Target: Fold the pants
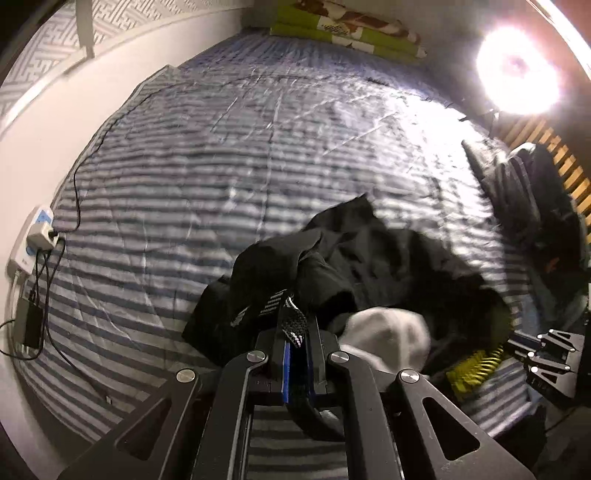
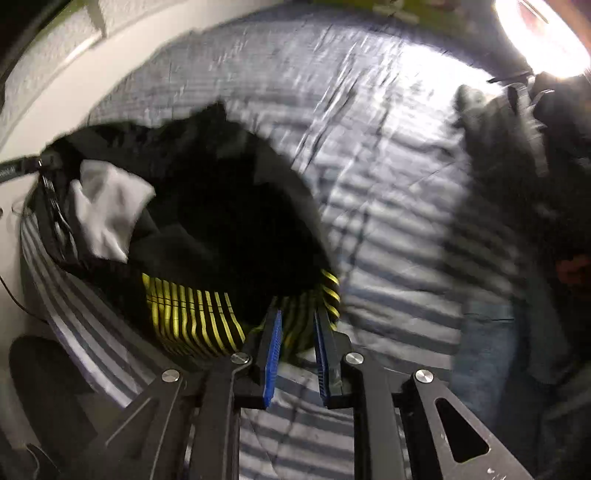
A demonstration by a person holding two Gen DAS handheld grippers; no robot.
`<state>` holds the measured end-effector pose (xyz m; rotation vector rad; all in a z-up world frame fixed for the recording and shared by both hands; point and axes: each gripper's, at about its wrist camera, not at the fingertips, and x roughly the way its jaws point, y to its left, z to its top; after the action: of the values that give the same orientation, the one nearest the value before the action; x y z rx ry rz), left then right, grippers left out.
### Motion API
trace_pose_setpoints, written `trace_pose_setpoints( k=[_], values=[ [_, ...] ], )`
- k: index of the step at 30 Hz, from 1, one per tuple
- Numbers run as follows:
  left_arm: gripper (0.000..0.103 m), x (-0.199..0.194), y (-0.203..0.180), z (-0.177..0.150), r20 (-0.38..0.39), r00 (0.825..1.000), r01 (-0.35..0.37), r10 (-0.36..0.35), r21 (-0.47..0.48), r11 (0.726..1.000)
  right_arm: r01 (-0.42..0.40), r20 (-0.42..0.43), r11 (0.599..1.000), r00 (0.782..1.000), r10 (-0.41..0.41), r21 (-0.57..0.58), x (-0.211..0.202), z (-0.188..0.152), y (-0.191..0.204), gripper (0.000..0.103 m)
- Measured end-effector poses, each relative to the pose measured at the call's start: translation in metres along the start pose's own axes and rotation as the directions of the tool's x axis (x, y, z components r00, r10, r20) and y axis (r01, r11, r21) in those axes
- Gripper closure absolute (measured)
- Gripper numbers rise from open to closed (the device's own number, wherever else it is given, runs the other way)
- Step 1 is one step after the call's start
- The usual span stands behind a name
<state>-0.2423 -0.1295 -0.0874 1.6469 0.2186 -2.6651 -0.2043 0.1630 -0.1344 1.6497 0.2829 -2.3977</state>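
The left gripper [image 1: 297,332] pinches the black pants [image 1: 354,254] at their drawstring. The right gripper [image 2: 297,325] has its jaws slightly apart around the yellow-striped waistband [image 2: 188,314], at 12 o'clock from its fingers.

The pants [image 1: 354,258] are heaped on the bed [image 1: 221,155] near its near edge, the waistband [image 2: 192,317] turned toward that edge. A pocket lining [image 1: 388,339] is exposed on top of the heap. Folded bedding [image 1: 351,33] is stacked at the far edge. A pile of clothes [image 1: 517,195] is laid along the right edge. A power strip [image 1: 37,236] is placed beside the left edge.
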Motion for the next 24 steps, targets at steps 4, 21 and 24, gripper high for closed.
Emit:
trace_pose_setpoints(
  k=[4, 21, 24],
  values=[
    [0.098, -0.048, -0.029, 0.025, 0.063, 0.998, -0.009, 0.006, 0.041, 0.999, 0.071, 0.167, 0.996, 0.983, -0.079, 0.056, -0.088, 0.019, -0.012, 0.087],
    [0.098, -0.286, -0.161, 0.124, 0.342, 0.939, -0.029, -0.038, 0.189, 0.982, 0.232, 0.555, 0.95, 0.772, -0.31, 0.208, -0.431, 0.074, -0.018, 0.087],
    [0.098, -0.307, -0.174, 0.137, 0.363, 0.931, -0.033, -0.041, 0.194, 0.98, 0.222, 0.561, 0.959, 0.778, -0.282, 0.174, -0.427, 0.084, -0.017, 0.087]
  ],
)
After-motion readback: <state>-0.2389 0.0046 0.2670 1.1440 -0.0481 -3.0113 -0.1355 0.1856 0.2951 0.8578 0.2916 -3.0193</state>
